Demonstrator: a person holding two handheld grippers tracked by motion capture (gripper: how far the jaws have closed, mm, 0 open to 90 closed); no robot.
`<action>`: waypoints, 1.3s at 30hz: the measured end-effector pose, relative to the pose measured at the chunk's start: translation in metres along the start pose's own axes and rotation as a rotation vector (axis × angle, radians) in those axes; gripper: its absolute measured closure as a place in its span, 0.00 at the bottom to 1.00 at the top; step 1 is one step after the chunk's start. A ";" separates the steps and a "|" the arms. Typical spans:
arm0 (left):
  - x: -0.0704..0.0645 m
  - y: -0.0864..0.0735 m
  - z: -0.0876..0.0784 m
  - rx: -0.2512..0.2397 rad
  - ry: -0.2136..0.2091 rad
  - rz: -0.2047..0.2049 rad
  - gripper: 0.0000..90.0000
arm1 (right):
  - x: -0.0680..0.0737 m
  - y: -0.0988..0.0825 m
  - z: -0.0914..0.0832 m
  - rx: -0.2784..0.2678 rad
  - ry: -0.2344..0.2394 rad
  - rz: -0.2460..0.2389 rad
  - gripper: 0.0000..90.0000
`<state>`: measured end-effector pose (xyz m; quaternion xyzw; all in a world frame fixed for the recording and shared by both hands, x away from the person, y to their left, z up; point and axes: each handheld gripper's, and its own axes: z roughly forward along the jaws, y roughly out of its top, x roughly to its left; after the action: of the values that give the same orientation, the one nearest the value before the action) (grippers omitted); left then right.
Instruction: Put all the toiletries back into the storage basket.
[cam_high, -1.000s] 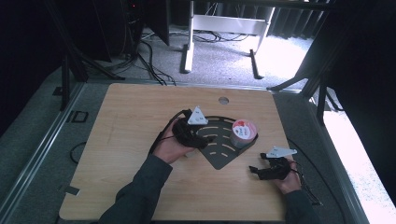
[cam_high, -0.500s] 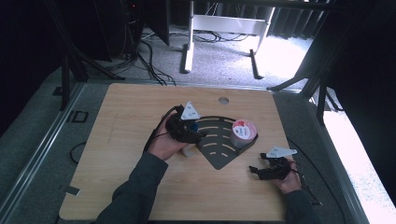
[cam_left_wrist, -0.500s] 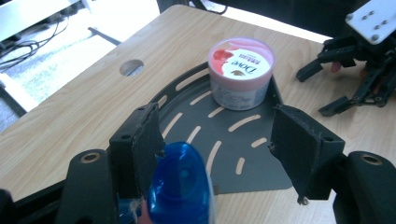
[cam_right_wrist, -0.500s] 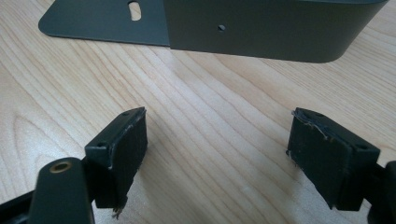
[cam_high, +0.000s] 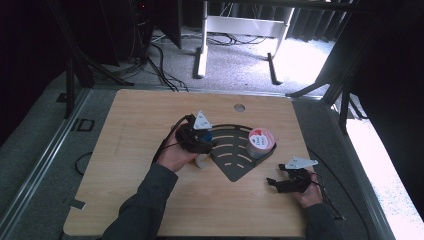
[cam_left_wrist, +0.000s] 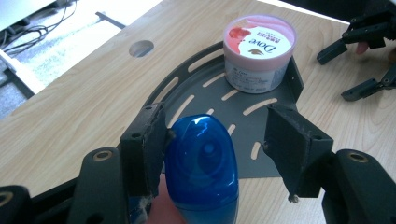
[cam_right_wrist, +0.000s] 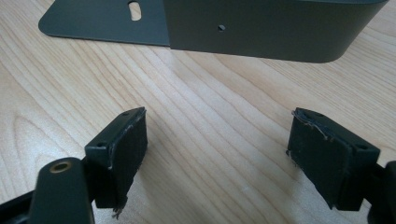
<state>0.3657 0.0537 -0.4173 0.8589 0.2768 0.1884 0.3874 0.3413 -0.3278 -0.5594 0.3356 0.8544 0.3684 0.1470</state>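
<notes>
Setting: pale wooden desk (cam_high: 150, 130) on grey carpet, dark surround, cables beyond the far edge.

High view, rack: dark fan-shaped slotted tray (cam_high: 235, 150) near desk centre; pink-lidded tub (cam_high: 261, 142) seated in its right corner.

High view, left gripper (cam_high: 200, 142): at the tray's left edge, over a blue-capped bottle (cam_high: 206, 136).

High view, right gripper (cam_high: 280, 184): resting near the desk's near right corner, well apart from the tray.

Left gripper view, grip: jaws just closing yet wide; left pad (cam_left_wrist: 152, 144) touching the blue cap, right pad standing clear. Not clamped.

Left gripper view, advice: centre the cap between both pads, close evenly, lift upright, set down in the tray beside the tub, clear of its wall.

Right gripper view: jaws spread wide over bare wood, nothing between; tray wall ahead.
</notes>
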 end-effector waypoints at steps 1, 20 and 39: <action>0.000 0.000 0.000 0.000 -0.001 -0.002 0.45 | 0.000 0.000 0.000 0.000 0.000 0.001 0.22; -0.007 -0.013 0.020 0.087 -0.011 0.019 0.51 | 0.000 0.000 0.000 0.000 0.002 -0.001 0.22; -0.011 -0.019 0.034 0.167 -0.024 0.026 0.57 | 0.000 0.000 0.000 0.001 0.003 -0.003 0.22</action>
<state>0.3695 0.0380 -0.4545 0.8939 0.2759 0.1594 0.3154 0.3411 -0.3278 -0.5593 0.3338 0.8554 0.3682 0.1460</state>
